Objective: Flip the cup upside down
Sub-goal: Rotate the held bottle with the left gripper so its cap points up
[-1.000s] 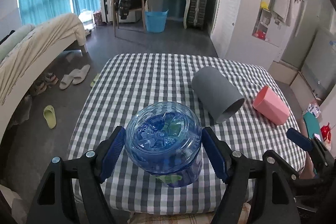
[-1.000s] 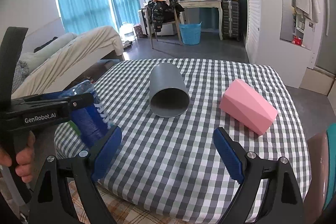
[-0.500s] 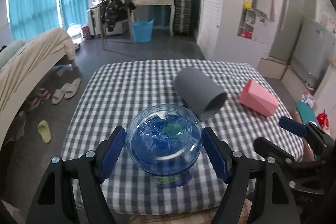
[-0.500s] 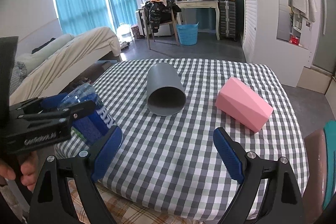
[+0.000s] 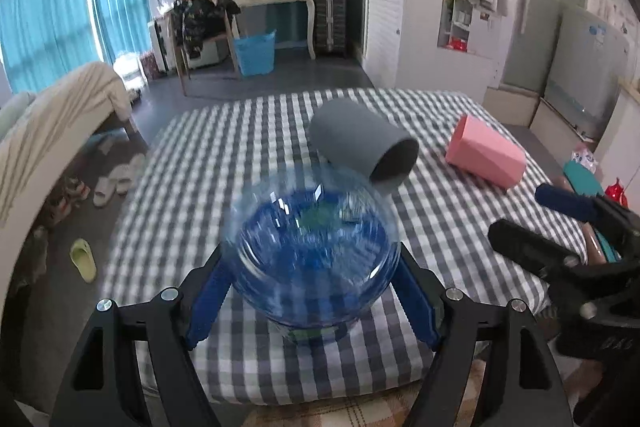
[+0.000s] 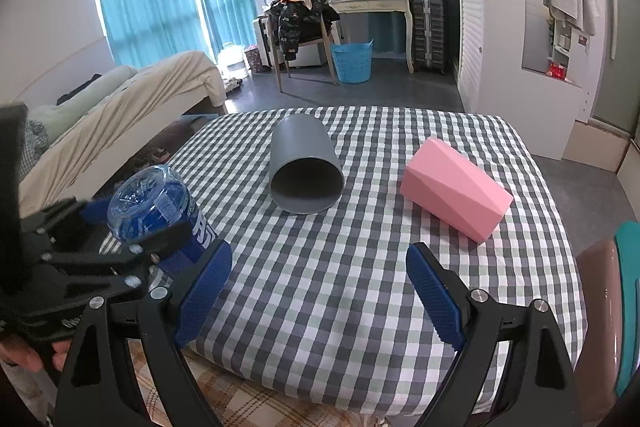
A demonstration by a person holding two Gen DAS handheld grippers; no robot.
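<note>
My left gripper [image 5: 312, 291] is shut on a clear blue plastic cup [image 5: 314, 251], its base toward the camera, held tilted above the near left edge of the checked table [image 5: 248, 155]. The cup [image 6: 156, 205] and left gripper [image 6: 100, 251] also show at the left of the right wrist view. My right gripper [image 6: 320, 291] is open and empty over the table's near edge; it also shows in the left wrist view [image 5: 560, 227].
A grey cup [image 6: 304, 167] lies on its side mid-table, mouth toward me. A pink faceted cup [image 6: 456, 187] lies on its side to the right. A bed [image 6: 120, 107] stands left of the table; a chair [image 6: 600, 307] at right.
The left gripper has lifted and tipped the blue cup, base turning upward; its image is blurred now. The right gripper has stayed nearly still.
</note>
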